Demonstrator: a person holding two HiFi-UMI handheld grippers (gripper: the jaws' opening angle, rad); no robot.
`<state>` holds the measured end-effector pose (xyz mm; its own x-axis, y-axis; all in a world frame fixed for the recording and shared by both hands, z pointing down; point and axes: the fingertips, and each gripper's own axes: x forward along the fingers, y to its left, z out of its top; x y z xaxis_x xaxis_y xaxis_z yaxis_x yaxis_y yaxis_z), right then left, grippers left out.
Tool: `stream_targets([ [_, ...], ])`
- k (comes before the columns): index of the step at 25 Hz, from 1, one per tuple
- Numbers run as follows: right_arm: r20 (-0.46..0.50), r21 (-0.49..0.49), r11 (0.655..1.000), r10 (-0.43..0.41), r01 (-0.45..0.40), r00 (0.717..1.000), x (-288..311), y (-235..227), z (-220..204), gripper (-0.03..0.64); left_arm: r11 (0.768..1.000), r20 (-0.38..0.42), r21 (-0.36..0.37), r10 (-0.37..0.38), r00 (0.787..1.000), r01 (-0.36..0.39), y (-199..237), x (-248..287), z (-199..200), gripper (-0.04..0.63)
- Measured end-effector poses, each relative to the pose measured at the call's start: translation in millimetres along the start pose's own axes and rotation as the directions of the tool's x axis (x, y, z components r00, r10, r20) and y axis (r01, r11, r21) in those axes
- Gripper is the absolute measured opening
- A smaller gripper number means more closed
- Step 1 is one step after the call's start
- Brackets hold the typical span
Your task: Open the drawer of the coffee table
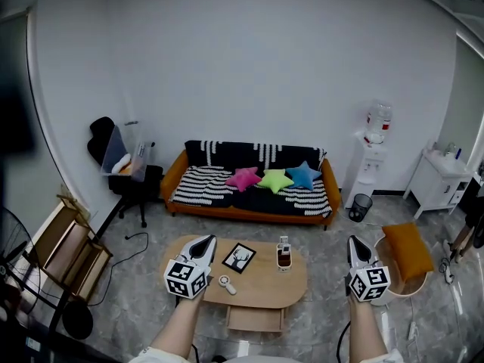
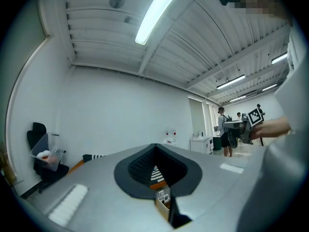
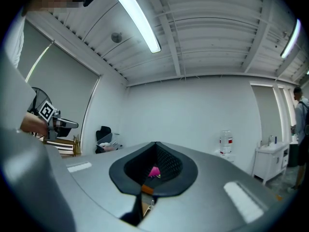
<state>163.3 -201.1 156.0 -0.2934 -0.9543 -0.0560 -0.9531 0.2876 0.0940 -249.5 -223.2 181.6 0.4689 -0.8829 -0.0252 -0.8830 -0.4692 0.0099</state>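
Forearms both stretched forward from the bottom edge of the head view, bare, roughly parallel, each carrying its tool held level. Left gripper (image 1: 205,240) lies over the left end of the coffee table (image 1: 293,282). Its tongs are closed with nothing pinched, and only a small diamond gap shows through them. Right gripper (image 1: 355,241) hangs over the floor, well right of the table. Its tongs are closed too, and empty.

Drawer (image 1: 255,320) sits on the table's near side, between the two forearms. It looks pulled out from under the top, though the steep angle makes that hard to judge. Neither tool touches it.

On the tabletop:
- a framed picture (image 1: 239,257)
- a dark bottle (image 1: 283,255) just right of it
- a small white object (image 1: 226,283) near the front edge

Beyond the table, an orange sofa (image 1: 198,187) stands against the wall with pink (image 1: 243,178), green (image 1: 275,180) and blue (image 1: 304,175) star cushions. Water dispenser (image 1: 370,157) and bin (image 1: 360,206) are to its right. Office chair (image 1: 132,184) and cardboard boxes (image 1: 66,244) are at left. Orange cushion (image 1: 407,249) is beside the right gripper.
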Motion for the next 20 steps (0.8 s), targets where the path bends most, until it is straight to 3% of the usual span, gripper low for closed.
stream_targets([
  [20, 0.006, -0.001, 1.000, 0.024, -0.024, 1.000, 2.3, -4.0, -3.6, 0.003, 1.000, 0.009, 0.002, 0.015, 1.000, -0.015, -10.1, -0.9, 0.2, -0.002],
])
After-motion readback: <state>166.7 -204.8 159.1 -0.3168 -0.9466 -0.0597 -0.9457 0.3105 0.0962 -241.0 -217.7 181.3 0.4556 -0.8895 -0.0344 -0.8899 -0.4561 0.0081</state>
